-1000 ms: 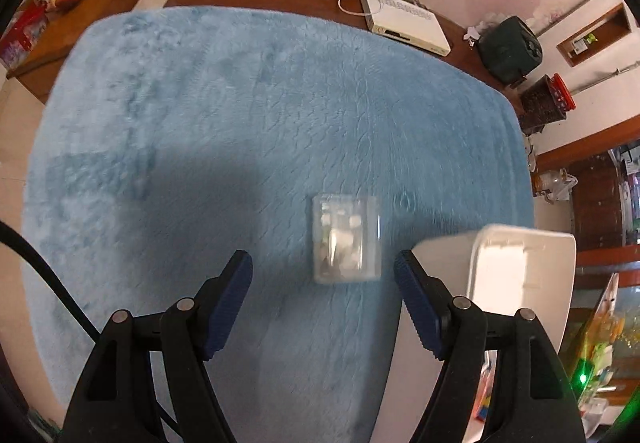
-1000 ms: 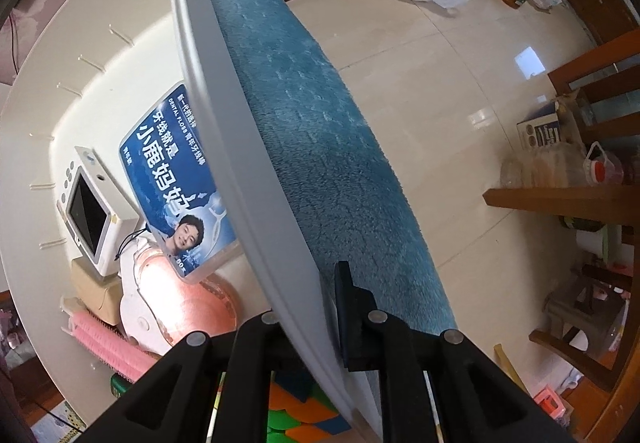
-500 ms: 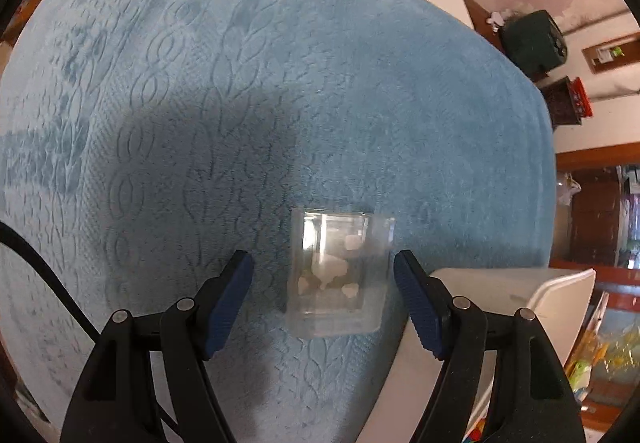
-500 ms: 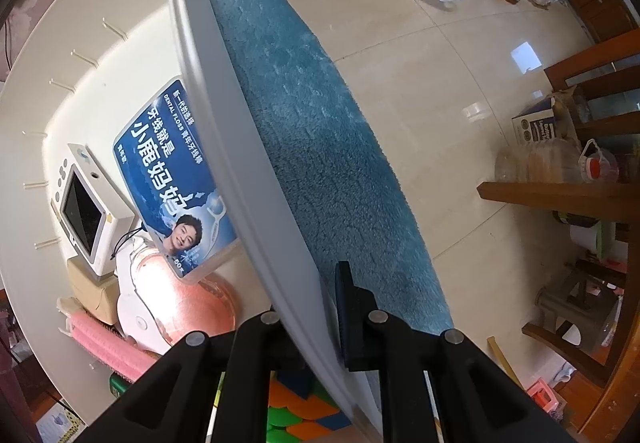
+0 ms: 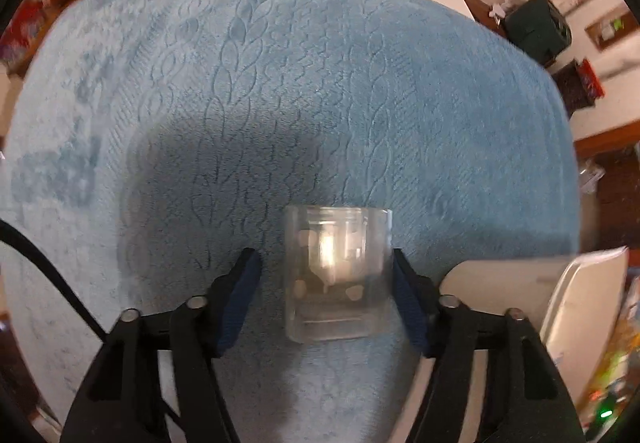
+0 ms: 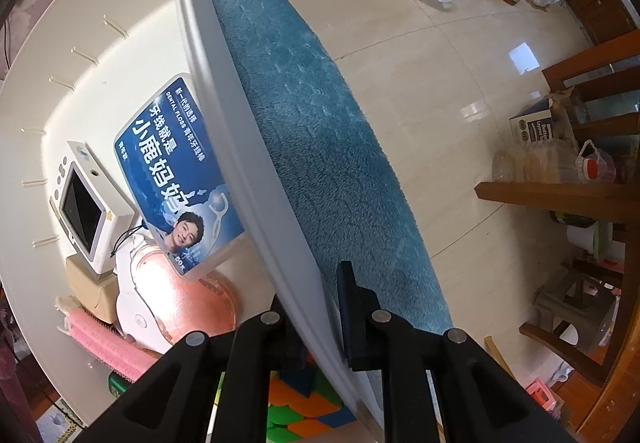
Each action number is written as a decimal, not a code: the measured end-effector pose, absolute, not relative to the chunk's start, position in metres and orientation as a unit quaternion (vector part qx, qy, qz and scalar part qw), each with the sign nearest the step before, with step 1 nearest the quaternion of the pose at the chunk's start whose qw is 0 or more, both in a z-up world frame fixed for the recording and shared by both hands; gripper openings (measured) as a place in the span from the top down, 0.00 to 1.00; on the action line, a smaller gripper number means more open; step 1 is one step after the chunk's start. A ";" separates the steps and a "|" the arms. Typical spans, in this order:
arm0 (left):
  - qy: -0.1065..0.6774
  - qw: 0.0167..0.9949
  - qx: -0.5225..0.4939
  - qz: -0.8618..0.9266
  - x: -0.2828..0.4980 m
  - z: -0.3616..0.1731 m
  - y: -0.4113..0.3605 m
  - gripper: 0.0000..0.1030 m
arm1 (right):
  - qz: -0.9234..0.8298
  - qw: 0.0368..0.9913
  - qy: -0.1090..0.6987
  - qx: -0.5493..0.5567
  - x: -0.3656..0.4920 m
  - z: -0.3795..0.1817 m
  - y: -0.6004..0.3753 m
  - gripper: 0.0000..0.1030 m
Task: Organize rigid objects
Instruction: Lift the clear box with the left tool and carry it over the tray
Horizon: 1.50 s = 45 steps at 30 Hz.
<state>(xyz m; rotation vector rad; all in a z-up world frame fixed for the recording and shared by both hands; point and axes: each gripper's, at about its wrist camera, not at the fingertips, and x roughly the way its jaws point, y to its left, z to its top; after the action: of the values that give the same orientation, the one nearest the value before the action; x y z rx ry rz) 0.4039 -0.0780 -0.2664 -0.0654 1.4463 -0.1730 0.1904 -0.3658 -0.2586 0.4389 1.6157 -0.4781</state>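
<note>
Left wrist view: your left gripper [image 5: 323, 275] is straddling the clear plastic box [image 5: 337, 275] on the blue mat [image 5: 320, 91], and its jaws have just been closing in. The right pad looks to be at the box's side wall, while the left pad stands clear with a strip of mat showing between. The box lies flat with its long axis running away from you, in line with the fingers, small pale bits visible inside. There's wide open mat ahead and to the left; on the right the white bin [image 5: 576, 307] sits close, just beside the right finger. In the right wrist view, your right gripper [image 6: 316, 307] is clamped on the white bin's rim [image 6: 240, 147], pads pinched on the thin wall, with the mat's edge running alongside and the tiled floor [image 6: 440, 91] beyond.
</note>
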 end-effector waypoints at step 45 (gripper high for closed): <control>0.631 0.772 0.077 -0.011 0.082 -0.190 -0.014 0.49 | -0.105 0.743 0.651 0.113 0.166 -0.231 -0.342 0.83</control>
<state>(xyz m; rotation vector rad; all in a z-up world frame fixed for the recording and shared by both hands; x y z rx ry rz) 0.0816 -0.0141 -0.1904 0.1660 1.3672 -0.0248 0.1657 -0.3424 -0.2306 0.2470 1.4262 -0.2295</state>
